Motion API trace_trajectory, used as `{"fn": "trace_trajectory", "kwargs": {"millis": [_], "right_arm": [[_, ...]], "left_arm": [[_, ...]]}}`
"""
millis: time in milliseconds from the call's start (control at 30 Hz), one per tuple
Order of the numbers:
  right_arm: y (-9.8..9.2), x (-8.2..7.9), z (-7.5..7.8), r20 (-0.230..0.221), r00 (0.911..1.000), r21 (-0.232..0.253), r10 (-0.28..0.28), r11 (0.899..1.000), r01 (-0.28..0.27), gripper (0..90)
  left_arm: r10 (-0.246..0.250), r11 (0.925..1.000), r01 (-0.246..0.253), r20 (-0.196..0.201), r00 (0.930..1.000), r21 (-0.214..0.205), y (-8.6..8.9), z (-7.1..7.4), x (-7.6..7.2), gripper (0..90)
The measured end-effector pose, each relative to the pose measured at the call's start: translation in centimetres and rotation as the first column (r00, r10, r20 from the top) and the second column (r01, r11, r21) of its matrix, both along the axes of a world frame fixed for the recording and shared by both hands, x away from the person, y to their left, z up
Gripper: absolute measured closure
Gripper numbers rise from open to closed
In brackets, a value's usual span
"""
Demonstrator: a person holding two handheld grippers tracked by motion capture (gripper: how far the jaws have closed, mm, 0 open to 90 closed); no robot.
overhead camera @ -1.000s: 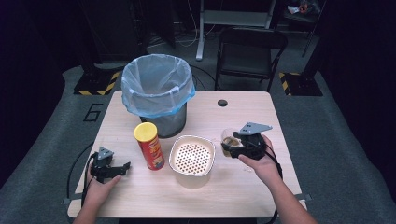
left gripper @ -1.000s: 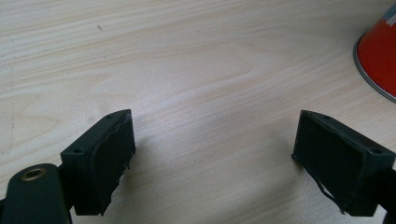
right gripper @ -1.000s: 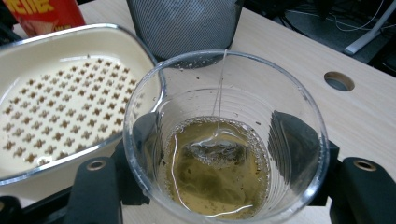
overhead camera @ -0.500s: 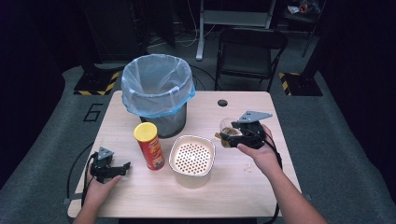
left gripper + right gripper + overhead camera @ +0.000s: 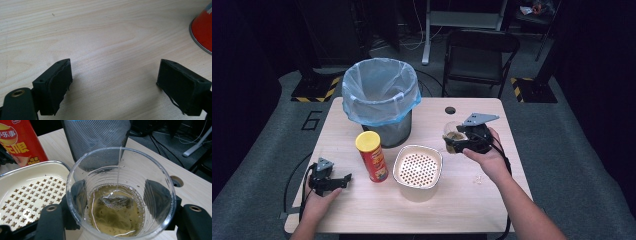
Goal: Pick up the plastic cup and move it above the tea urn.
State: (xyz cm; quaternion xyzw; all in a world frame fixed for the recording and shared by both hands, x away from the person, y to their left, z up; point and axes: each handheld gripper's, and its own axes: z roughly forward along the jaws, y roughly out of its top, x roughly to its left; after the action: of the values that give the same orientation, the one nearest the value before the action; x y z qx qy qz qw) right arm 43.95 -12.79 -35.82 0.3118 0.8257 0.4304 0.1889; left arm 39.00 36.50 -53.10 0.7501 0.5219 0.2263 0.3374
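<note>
R hand-held gripper (image 5: 455,141) is clamped on a clear cup (image 5: 120,195) w/ a tea bag (image 5: 115,202) in brownish liquid; jaws are seen pressed on both cup sides in the right gripper view. Vs. a sec ago, the cup has been lifted off the counter (image 5: 492,200) and carried leftward, now held just beside the strainer bowl (image 5: 417,166), approx. at its R rim. Judged: a pour into the strainer is being set up, w/ tilt not yet begun.

L hand-held gripper (image 5: 337,181) is rested on the counter, jaws wide apart, nothing held. A chips can (image 5: 371,156) is stood betw. it and the bowl; a lined bin (image 5: 380,97) is behind. Nothing is found blocking the short path to the bowl; crumbs (image 5: 478,179) are left near the R hand.
</note>
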Motion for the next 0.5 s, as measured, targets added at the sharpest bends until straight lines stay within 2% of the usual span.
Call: {"fn": "trace_trajectory", "kwargs": {"millis": [133,500], "right_arm": [[0.5,0.5,0.2,0.022,0.9995,-0.01,0.023,1.0,-0.023,34.9],[1.6,1.9,0.4,0.037,0.9974,0.02,0.062,0.998,-0.063,34.9]], "left_arm": [[0.0,1.0,0.0,0.0,1.0,0.0,0.0,0.0,0.0,12.1],[0.0,1.0,0.0,0.0,1.0,0.0,0.0,0.0,0.0,12.1]]}}
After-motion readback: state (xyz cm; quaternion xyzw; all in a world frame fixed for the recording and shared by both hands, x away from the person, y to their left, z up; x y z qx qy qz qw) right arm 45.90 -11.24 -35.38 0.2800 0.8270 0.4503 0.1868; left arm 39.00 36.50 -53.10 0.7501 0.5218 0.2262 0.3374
